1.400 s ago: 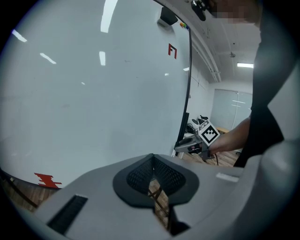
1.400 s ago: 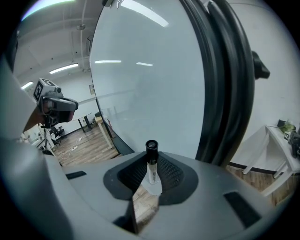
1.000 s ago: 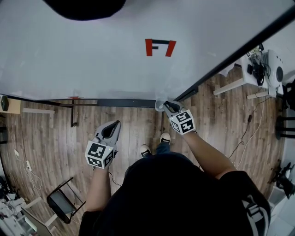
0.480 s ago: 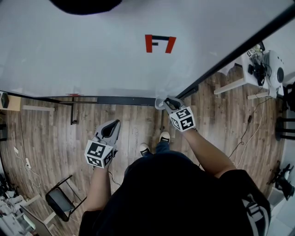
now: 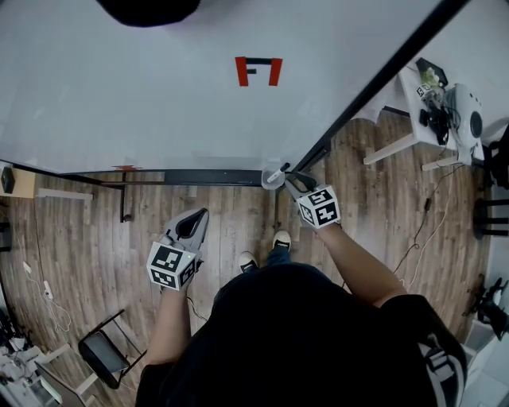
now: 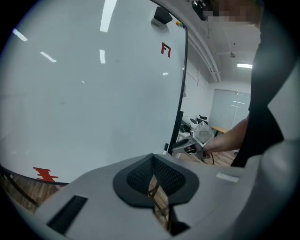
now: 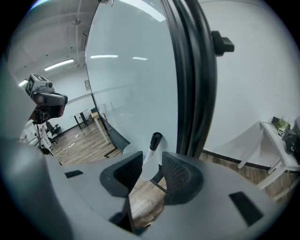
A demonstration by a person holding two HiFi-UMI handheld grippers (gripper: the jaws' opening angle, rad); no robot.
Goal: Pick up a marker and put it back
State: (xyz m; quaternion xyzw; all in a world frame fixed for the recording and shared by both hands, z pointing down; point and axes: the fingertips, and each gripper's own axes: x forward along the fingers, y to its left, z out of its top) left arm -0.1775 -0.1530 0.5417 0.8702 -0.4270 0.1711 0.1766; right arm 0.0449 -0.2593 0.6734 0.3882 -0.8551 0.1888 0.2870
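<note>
My right gripper (image 7: 151,160) has just been opening its jaws; they stand wide on either side of the marker (image 7: 153,146) without pressing it. It stands near upright at the right end of the tray (image 5: 215,176), black cap up. My left gripper (image 6: 153,161) is closed and empty.

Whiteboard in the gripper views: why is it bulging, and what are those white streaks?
Left gripper view: the wide-angle lens bows the whiteboard; the streaks are ceiling-light glare. Right gripper view: its black frame curves likewise, with glare too. Corners are dark in both.
</note>
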